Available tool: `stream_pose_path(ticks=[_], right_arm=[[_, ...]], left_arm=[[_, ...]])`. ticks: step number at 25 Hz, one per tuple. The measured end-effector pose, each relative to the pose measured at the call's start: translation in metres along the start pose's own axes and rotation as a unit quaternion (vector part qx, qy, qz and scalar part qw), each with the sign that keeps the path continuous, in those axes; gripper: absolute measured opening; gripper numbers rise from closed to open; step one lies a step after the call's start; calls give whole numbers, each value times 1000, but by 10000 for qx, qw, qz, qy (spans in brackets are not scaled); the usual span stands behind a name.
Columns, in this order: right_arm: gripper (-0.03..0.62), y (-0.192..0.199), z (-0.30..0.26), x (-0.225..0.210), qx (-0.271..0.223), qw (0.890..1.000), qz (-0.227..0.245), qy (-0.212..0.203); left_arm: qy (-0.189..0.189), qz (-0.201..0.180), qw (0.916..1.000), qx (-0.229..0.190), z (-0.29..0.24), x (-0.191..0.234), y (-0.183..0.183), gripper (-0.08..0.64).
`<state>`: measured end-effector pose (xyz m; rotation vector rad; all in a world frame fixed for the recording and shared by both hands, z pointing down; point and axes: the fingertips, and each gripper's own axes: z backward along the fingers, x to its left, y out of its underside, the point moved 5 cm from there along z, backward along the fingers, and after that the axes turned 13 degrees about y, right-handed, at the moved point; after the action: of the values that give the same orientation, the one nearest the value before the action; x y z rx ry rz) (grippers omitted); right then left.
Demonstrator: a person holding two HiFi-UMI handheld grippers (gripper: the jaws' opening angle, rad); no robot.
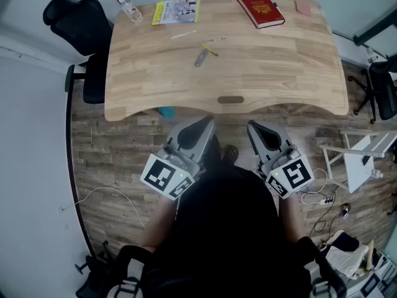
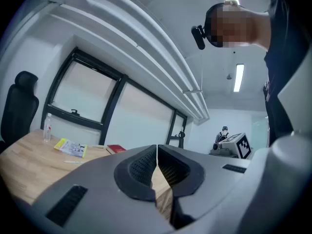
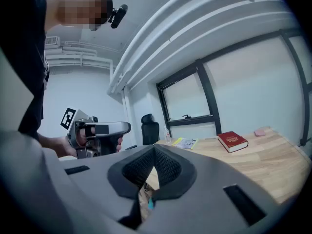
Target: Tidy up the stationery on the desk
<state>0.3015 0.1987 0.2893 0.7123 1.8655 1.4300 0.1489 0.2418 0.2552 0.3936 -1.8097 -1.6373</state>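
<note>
We hold the left grey gripper [image 1: 202, 126] and the right grey gripper [image 1: 254, 129] just short of the pale wooden desk [image 1: 279, 73], each with its jaws pressed together on nothing. Mid-desk lie a stubby grey marker [image 1: 201, 58], a thin yellow pen [image 1: 211, 51] and a white pen [image 1: 183, 35]. At the far edge rest a yellow booklet [image 1: 177, 11] and a red hardback book [image 1: 259, 7].

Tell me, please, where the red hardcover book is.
Head view: the red hardcover book lies at the wooden desk's far right edge, left of a small pink item.

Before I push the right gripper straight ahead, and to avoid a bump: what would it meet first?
Likely the desk: the shut right gripper points just over its near edge, at bare wood left of the red book. Depth is hard to judge.
</note>
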Motion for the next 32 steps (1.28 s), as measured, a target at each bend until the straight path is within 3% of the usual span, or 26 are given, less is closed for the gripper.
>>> stream_pose_path(ticks=[12,24,32], right_arm=[[20,-11,-8,-12,-27,10000,44,41],[20,-8,-13,-14,-26,9994,-318,141],[20,4,-24,-11,232,9990,-340,159]], left_arm=[[-92,-20,9999,100,-5,6,-1,38],[-210,-6,9997,85,1,10,-3,38],[-290,227,9993,106,9,20,8,38]])
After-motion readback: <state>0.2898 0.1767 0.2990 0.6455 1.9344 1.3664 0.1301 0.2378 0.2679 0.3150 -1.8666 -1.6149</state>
